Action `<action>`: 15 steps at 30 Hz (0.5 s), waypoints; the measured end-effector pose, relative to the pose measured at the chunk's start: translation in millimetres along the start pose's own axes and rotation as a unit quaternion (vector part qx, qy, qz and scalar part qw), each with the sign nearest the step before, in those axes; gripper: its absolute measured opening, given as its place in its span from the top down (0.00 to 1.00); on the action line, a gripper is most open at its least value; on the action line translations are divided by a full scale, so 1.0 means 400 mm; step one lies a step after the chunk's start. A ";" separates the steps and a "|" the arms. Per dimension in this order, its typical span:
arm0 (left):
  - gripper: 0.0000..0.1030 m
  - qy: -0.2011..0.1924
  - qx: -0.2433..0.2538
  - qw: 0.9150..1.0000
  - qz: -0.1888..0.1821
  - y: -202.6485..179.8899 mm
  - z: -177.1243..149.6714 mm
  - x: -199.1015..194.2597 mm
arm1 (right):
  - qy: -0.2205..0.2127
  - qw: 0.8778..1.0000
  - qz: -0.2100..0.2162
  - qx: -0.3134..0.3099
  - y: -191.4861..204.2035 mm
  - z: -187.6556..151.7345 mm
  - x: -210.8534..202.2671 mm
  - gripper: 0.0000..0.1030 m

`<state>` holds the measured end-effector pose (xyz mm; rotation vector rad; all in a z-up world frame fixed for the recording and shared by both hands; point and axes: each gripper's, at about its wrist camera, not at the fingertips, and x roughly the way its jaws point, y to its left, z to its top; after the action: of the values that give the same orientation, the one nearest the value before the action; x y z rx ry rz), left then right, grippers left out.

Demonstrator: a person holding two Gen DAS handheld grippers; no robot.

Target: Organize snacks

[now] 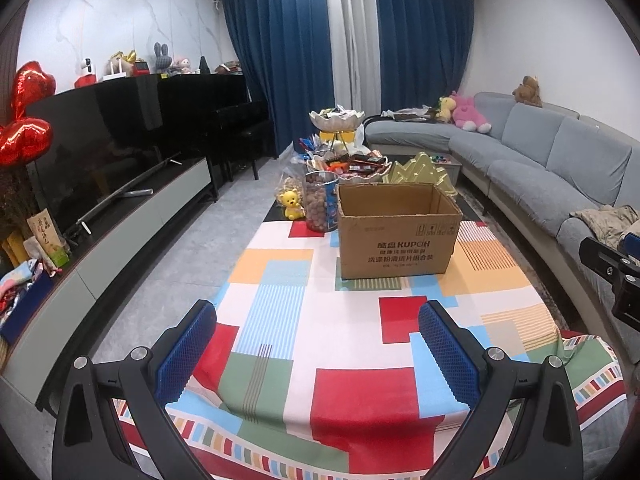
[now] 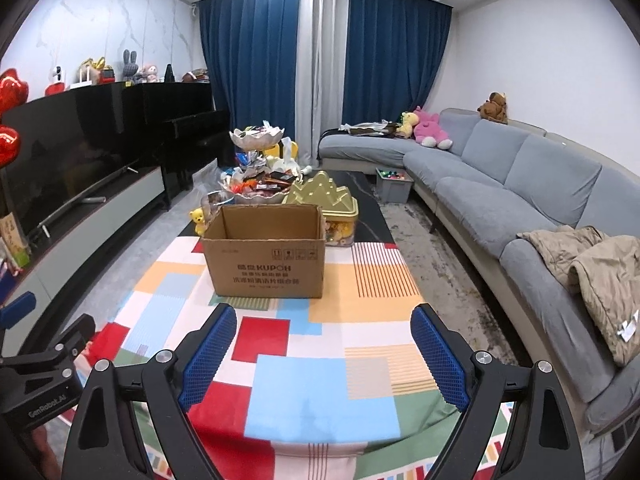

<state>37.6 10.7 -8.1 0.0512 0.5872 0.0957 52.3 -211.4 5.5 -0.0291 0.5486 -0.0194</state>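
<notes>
A: Snacks (image 1: 352, 166) lie heaped in scalloped bowls at the far end of the tabletop (image 1: 280, 360), behind the cardboard box (image 1: 398, 232), going by the left wrist view. A jar of nuts (image 1: 318, 206) stands just beside the box. The left gripper (image 1: 318, 360) hangs over the patterned cloth, jaws spread, holding nothing.

B: And the right wrist view?

A: Same heap of snacks (image 2: 260, 186), plus a gold tin (image 2: 324, 196) behind the box (image 2: 266, 256). The visible part of the box's inside looks bare; its floor is hidden. The right gripper (image 2: 324, 360) is spread wide and empty too.

B: So, progress?

A: Judging by the heap, sorting remains, whichever way it runs.
</notes>
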 end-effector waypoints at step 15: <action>0.00 -0.017 -0.006 1.000 0.005 0.010 -0.001 -0.028 | -0.003 1.000 -0.005 0.004 -0.003 0.004 -0.022 0.13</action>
<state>27.9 13.5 -1.8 0.0433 0.5521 0.1085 45.6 -212.5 11.4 -0.0236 0.5415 -0.0304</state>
